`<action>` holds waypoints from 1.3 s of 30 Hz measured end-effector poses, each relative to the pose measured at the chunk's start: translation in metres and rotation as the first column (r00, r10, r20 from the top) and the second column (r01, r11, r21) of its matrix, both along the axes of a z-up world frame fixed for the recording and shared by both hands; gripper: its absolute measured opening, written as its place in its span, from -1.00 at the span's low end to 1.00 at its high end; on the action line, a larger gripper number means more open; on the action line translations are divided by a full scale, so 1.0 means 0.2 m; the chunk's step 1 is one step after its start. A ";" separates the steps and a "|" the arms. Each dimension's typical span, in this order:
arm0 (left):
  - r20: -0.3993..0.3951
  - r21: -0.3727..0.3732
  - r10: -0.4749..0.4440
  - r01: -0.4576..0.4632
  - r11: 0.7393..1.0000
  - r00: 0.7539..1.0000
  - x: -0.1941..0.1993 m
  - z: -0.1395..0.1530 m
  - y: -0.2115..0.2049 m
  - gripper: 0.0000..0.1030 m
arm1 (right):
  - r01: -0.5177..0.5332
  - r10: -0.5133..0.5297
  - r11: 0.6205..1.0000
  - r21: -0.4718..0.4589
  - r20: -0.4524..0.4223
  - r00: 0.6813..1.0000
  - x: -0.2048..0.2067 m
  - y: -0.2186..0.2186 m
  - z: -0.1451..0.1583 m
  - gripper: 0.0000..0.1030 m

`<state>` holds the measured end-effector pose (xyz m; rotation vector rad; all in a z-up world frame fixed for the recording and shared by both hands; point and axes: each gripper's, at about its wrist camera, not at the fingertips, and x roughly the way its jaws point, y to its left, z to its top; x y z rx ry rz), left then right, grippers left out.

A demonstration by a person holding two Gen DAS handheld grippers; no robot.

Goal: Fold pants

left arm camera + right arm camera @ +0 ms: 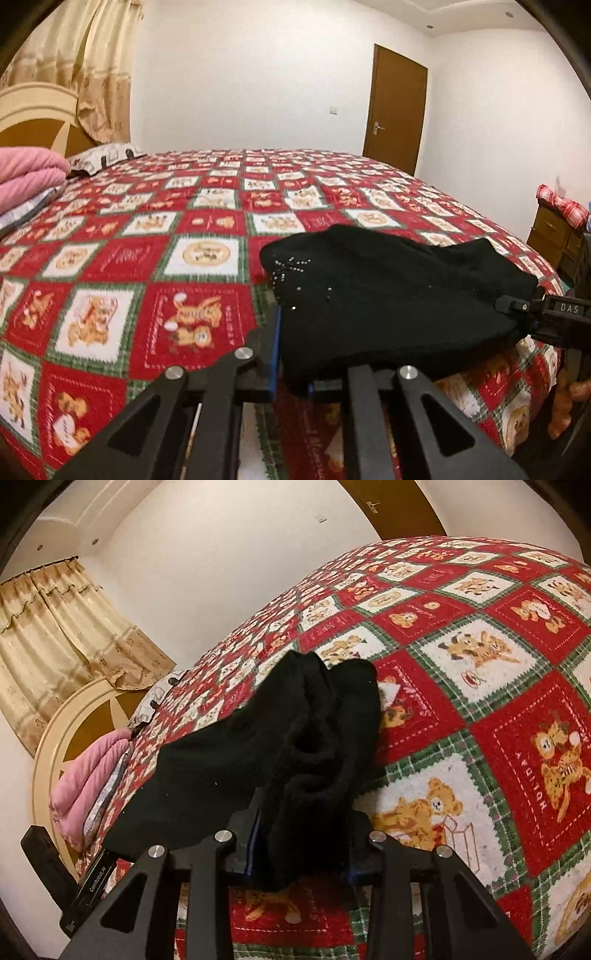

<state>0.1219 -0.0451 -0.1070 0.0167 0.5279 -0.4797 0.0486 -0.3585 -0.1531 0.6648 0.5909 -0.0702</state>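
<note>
**Both grippers on the pants, near bed edge**

Pants (388, 291): black, bunched and part-folded, on the red checked bedspread (147, 258) at the near edge of the bed. In the left wrist view they fill 1 to 3 o'clock of centre; rhinestone detail on the corner at about 12 o'clock.

Left gripper (291, 373): jaws pressed together on the near edge of the pants. Only a thin layer between the pads, so they look almost fully shut. My read: it's pinning one corner so the cloth can be stretched or lifted flat.

Right gripper (303, 853): jaws pinching a thick wad of pants, several layers hanging through the gap, so they stand partly apart. It also shows in the left wrist view at 3 o'clock, clamped on the far right end of the cloth.

Why two ends: holding opposite sides lets the person pull the fabric taut and lay it over in one move. Cloth is limp and bulky at the right grip, so layers could slip out there.

Pink blanket (26, 177) and headboard (37, 114) at 9–10 o'clock, well apart. Door (395, 110) at 1 o'clock.

Fold looks mid-way, not flat yet.
</note>
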 end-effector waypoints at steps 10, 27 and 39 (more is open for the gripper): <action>-0.217 -0.028 -0.078 0.074 0.997 0.973 0.06 -0.09 0.10 -0.24 | -0.012 0.012 1.000 0.007 -0.016 1.000 -0.01 -0.03 -0.05 -0.32; -0.255 0.022 -0.358 0.376 0.927 0.898 0.13 0.16 0.26 0.29 | -0.004 0.004 0.999 0.042 -0.003 1.000 -0.03 -0.06 -0.07 -0.32; -0.451 -0.243 -0.270 0.174 0.954 0.851 0.42 0.06 0.11 0.30 | 0.006 -0.006 0.997 0.075 0.001 1.000 -0.04 -0.06 -0.09 -0.32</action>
